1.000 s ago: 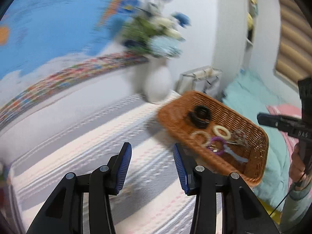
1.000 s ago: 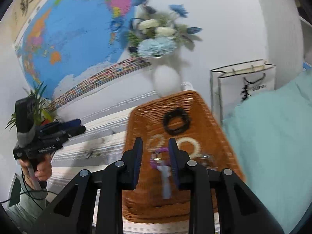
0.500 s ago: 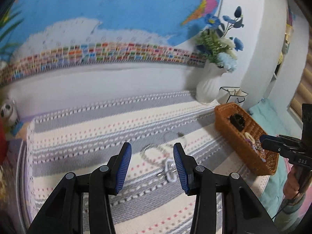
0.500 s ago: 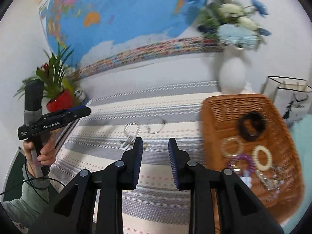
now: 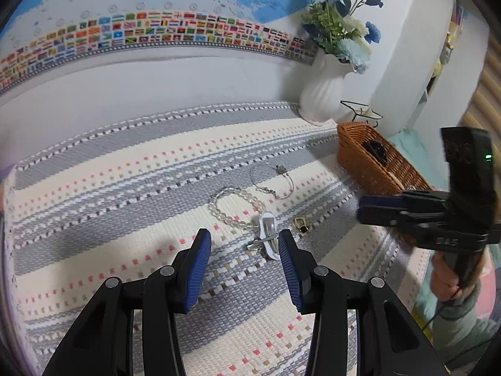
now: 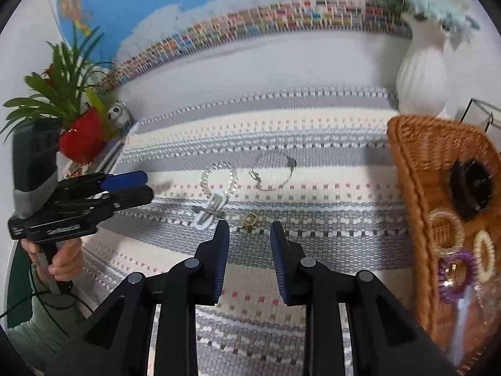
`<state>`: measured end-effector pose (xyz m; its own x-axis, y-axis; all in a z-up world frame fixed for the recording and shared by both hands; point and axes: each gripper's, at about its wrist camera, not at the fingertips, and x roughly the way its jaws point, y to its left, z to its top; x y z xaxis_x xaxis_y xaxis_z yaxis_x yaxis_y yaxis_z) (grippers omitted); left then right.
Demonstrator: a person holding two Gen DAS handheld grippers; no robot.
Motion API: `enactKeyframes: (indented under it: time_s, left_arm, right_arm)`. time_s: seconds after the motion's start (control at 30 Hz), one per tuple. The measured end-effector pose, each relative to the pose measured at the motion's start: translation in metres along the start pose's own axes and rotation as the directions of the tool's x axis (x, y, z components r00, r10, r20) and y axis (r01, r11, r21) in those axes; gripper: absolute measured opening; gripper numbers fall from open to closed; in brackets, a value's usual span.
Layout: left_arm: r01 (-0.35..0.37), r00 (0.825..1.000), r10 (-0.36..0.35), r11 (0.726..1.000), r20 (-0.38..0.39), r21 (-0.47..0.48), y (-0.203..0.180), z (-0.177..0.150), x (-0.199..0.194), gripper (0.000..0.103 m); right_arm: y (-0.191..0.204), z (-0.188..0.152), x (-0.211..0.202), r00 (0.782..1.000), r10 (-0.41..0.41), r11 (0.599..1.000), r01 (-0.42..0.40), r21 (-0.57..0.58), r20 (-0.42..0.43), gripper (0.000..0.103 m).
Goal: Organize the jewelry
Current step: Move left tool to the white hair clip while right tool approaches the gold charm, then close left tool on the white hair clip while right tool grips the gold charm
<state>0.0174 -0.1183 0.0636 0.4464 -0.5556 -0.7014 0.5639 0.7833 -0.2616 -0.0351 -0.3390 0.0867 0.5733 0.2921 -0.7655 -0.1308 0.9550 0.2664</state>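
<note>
Striped woven cloth point(image 5: 125, 194) covers the table; taken as landmark for all positions.

Wicker basket point(image 6: 416, 169): one, on the cloth's right end. Counted inside from the right wrist view: one black scrunchie point(image 6: 471, 188), one beaded ring point(image 6: 444, 233), one cream ring point(image 6: 483, 257), one purple coil tie point(image 6: 454, 275), and a pale blurred piece below the coil that I cannot identify.

White vase point(image 5: 322, 97): one, with blue and white flowers, at the cloth's back right corner, just behind the basket. Red pot with green plant point(image 6: 81, 138): one, off the cloth's left end.

Loose jewelry mid-cloth, four pieces, clustered: one clear bead bracelet point(image 5: 231, 206); one thin wire bangle with a small charm point(image 5: 272, 178) just behind and right of it; one white hair clip point(image 5: 266, 235) overlapping the bracelet's near edge; one small gold piece point(image 5: 300, 223) just right of the clip.

Left gripper point(image 5: 244, 247): above the near cloth, jaws spread wide, empty; clip lies just inside its right finger, contact not determinable. Right gripper point(image 6: 247, 238): above the near cloth, jaws apart, empty, gold piece just beyond the tips. Nothing lies between either gripper and the cluster.
</note>
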Motion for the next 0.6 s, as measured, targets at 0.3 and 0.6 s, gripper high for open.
enactKeyframes:
  time_s: [0.3, 0.6]
  left_arm:
    - [0.072, 0.997, -0.073, 0.991, -0.004, -0.114, 0.009, 0.007, 0.02, 0.045]
    - [0.067, 0.995, -0.071, 0.997, -0.076, -0.05, -0.003, -0.005, 0.043, 0.045]
  right_arm:
    - [-0.002, 0.002, 0.03, 0.999, 0.044, 0.999, -0.044, -0.008, -0.016, 0.03]
    - [0.011, -0.007, 0.053, 0.996, 0.079, 0.995, -0.082, -0.062, -0.043, 0.03]
